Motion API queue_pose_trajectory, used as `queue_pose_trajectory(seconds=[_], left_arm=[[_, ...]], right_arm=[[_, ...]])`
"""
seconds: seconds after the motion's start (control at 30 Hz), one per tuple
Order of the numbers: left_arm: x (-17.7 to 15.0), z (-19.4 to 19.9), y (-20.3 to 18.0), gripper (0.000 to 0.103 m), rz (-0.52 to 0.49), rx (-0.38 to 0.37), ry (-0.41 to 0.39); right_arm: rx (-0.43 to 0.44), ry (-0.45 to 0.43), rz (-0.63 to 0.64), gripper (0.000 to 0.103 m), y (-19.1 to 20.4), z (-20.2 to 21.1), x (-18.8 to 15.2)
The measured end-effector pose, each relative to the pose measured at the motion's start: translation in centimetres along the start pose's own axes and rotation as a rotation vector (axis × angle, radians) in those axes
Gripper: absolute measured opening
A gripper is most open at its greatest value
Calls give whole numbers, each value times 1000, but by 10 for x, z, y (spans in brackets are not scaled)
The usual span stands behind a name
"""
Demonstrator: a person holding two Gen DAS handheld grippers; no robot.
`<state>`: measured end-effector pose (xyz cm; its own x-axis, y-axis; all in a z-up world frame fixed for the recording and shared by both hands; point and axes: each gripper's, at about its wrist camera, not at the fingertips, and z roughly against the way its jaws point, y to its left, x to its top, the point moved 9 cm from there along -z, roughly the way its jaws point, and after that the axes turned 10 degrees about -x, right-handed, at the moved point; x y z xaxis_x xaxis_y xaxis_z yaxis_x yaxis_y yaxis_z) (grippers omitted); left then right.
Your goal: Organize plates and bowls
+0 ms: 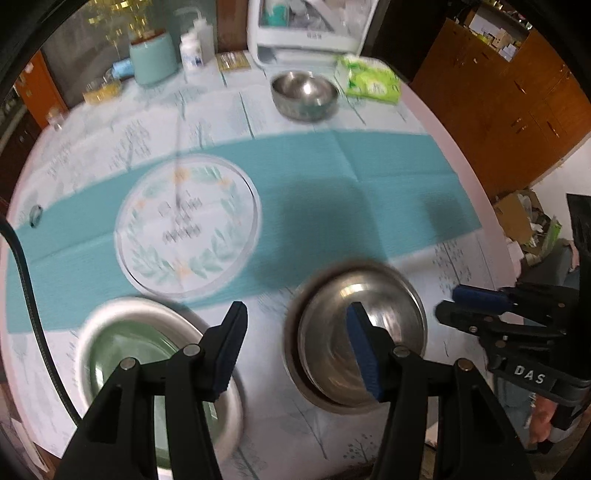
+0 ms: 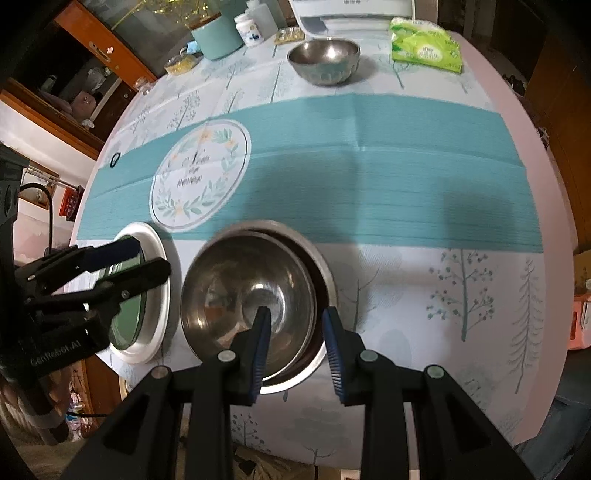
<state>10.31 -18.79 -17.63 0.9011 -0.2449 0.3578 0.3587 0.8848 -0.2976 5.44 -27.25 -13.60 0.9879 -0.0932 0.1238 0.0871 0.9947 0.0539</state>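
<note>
A stack of steel bowls (image 2: 251, 295) sits at the near edge of the round table; it also shows in the left wrist view (image 1: 354, 332). A white plate with a green plate on it (image 1: 122, 350) lies left of the stack, also in the right wrist view (image 2: 147, 295). A third steel bowl (image 2: 324, 59) stands at the far side, also in the left wrist view (image 1: 304, 95). My left gripper (image 1: 295, 339) is open and empty, between plate and stack. My right gripper (image 2: 297, 347) is open, its jaws straddling the near right rim of the stack.
A green tissue pack (image 2: 424, 44), a teal canister (image 2: 216, 37), a white bottle (image 2: 249, 29) and a white appliance (image 1: 306, 26) stand along the far edge. A printed round emblem (image 2: 201, 173) marks the tablecloth. Wooden cabinets surround the table.
</note>
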Motion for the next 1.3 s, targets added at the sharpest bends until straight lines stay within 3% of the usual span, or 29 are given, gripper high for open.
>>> queue_pose_trajectory(seconds=[0.37, 0.57, 0.83, 0.97, 1.13, 1.3], left_arm=[[80, 65, 16, 63, -46, 78, -172], [137, 99, 18, 75, -68, 94, -266], [209, 121, 20, 79, -78, 125, -343], [243, 105, 31, 83, -46, 110, -347], [265, 54, 50, 83, 7, 93, -287], [273, -16, 68, 83, 72, 61, -172]], right_arm=[[-64, -173, 22, 29, -21, 61, 66], [-81, -250, 4, 29, -41, 93, 118], [-101, -334, -26, 32, -66, 127, 192], [-97, -345, -55, 47, -80, 125, 228], [-79, -294, -72, 47, -89, 88, 265], [-85, -223, -75, 47, -87, 35, 283]])
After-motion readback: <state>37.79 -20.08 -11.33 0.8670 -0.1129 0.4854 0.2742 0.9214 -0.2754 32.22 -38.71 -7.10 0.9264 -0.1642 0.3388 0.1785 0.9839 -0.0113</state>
